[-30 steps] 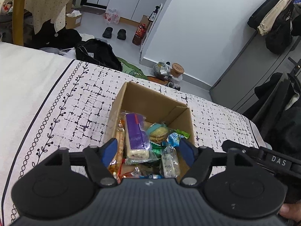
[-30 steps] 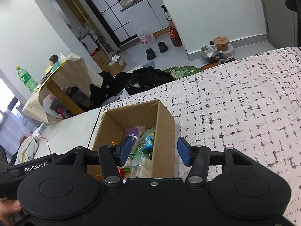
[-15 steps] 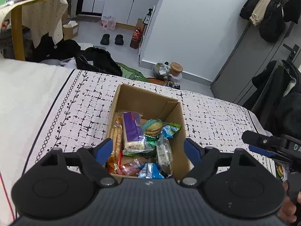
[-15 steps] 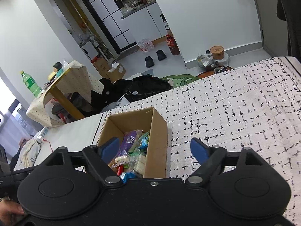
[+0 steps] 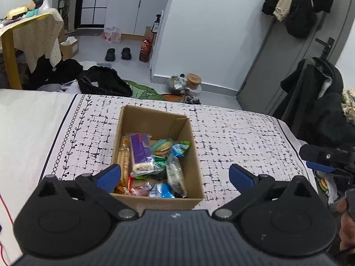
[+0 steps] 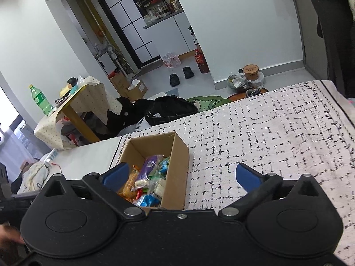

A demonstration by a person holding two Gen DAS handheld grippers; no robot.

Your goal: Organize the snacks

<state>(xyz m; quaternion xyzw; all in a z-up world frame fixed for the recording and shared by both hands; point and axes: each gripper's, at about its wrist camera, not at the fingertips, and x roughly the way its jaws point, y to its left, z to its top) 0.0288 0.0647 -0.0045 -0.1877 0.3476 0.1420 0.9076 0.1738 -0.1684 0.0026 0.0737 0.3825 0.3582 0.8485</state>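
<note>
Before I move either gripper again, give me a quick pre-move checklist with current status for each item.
1. Left gripper empty, its jaws just opened wide: ok.
2. Right gripper empty, its jaws just opened wide: ok.
3. Cardboard box upright on the patterned cloth: ok.
4. Snacks inside the box, purple-wrapped bar on top: ok.
5. No snack on the cloth around the box: ok.
6. All snacks collected, including out of view: cannot tell.
</note>
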